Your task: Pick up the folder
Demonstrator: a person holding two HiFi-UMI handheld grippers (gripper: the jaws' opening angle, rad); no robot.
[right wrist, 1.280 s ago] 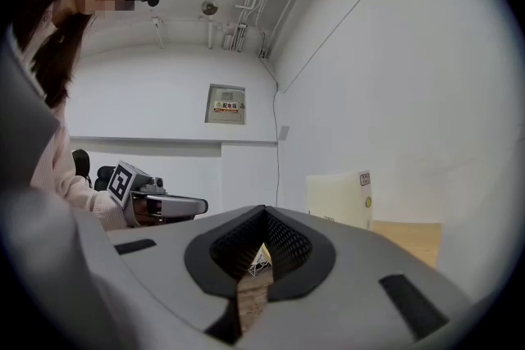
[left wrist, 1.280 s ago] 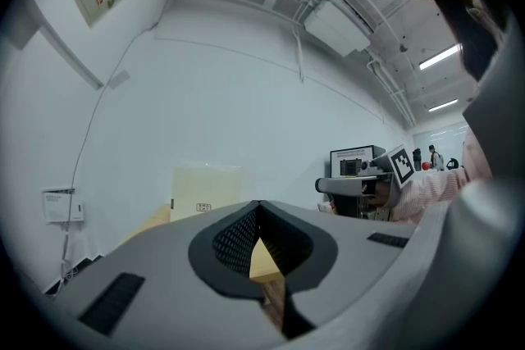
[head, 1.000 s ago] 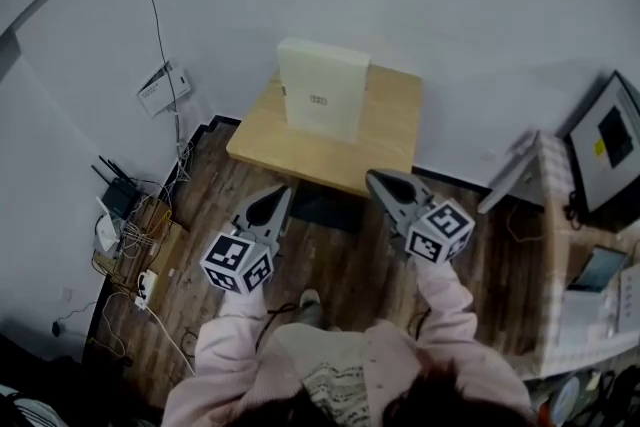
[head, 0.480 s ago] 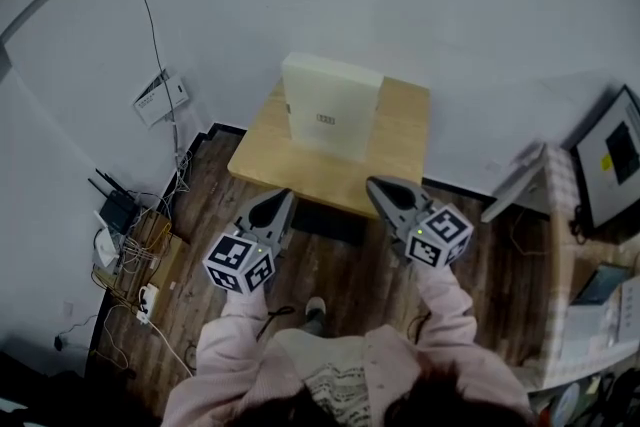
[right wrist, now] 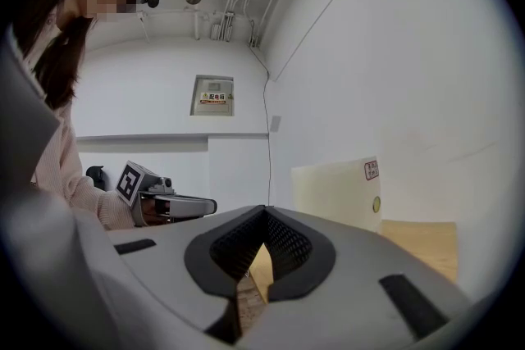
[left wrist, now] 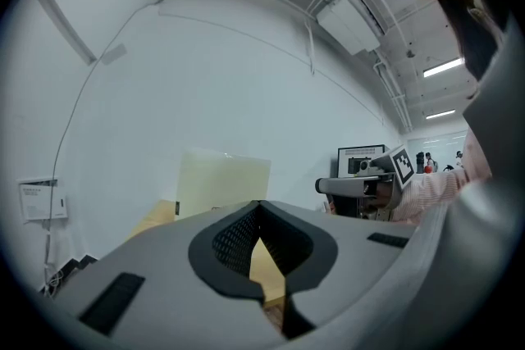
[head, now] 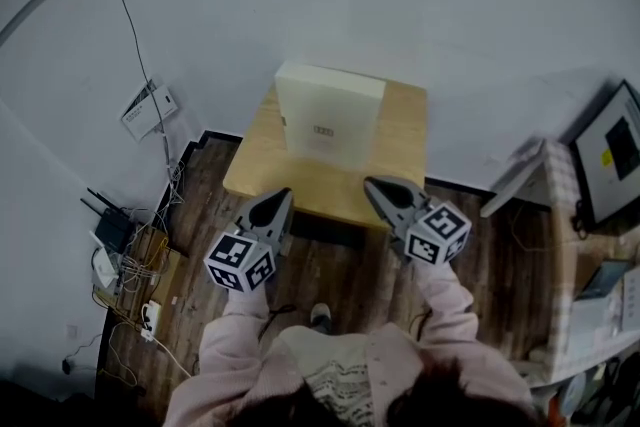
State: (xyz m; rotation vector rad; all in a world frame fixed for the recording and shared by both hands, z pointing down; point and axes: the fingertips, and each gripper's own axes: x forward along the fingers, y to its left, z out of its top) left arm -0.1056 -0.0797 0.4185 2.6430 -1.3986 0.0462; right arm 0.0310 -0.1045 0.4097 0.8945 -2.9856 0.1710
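At a small wooden worktop (head: 400, 130) pushed up to a white wall, a cream folder (head: 328, 110) stands upright toward the back, its broad face with a small label turned to the person. It seems to stand on end there so that both its narrow sides are free to be taken. The person stands at the near edge, sleeves in pale pink, with the left gripper (head: 276, 199) and the right gripper (head: 377, 187) held level and side by side, both short of the folder and touching nothing. They are set about as far apart as the folder is wide, which suggests one is meant for each side. Both pairs of jaws are closed tip to tip with nothing between them; each gripper view shows only a sliver of wood through the gap below the tips. They would need to part before any grasp. Whether the folder leans on the wall or stands clear of it cannot be told, and its back is hidden. The label is too small to read. The person's hands are covered by the marker cubes. A dark shape (head: 325, 227) under the worktop's near edge cannot be made out, a screen (head: 610, 150) at the right is cut off by the frame, and cables (head: 135, 260) lie tangled on the floor at the left.
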